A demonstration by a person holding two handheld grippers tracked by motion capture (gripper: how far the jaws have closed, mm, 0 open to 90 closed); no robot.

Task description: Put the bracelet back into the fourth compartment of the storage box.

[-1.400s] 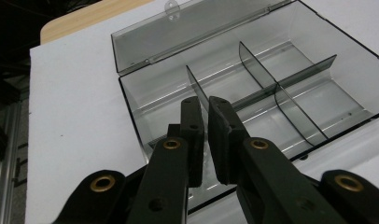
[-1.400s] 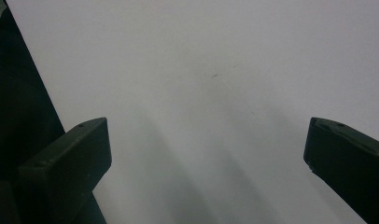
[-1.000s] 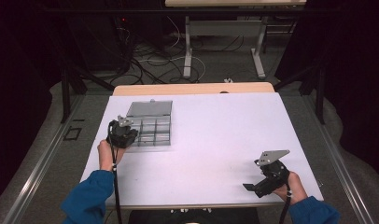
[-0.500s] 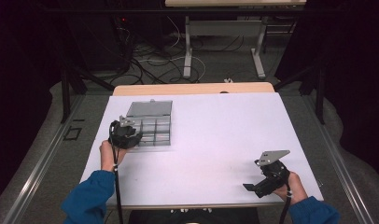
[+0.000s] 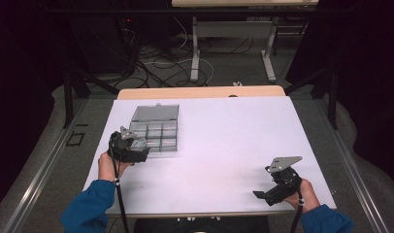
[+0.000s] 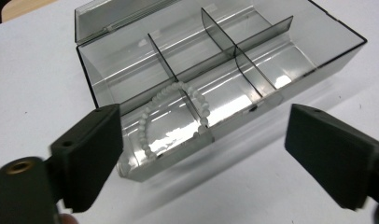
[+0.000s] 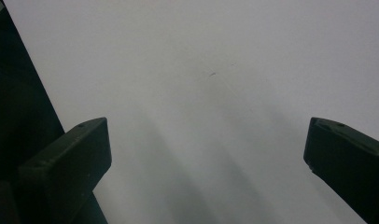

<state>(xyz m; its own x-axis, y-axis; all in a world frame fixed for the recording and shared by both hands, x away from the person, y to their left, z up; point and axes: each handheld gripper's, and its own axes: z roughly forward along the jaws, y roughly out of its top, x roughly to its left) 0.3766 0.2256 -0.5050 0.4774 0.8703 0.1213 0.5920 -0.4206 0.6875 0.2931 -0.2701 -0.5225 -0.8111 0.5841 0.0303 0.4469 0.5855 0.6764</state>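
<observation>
Resting on the white table (image 5: 219, 145): one clear grey compartment box (image 5: 155, 130), lid open, six compartments; one white bead bracelet (image 6: 171, 114), draped over the divider between two near compartments. Left gripper (image 6: 201, 154): fingers just opened wide, nothing between them, bracelet lying just beyond and between the fingertips. Right gripper (image 5: 269, 195): fingers wide apart, holding nothing, well apart from the box.

Box (image 6: 215, 70) — glossy clear plastic (smoky); bracelet (image 6: 171, 109) of pearly beads.
</observation>
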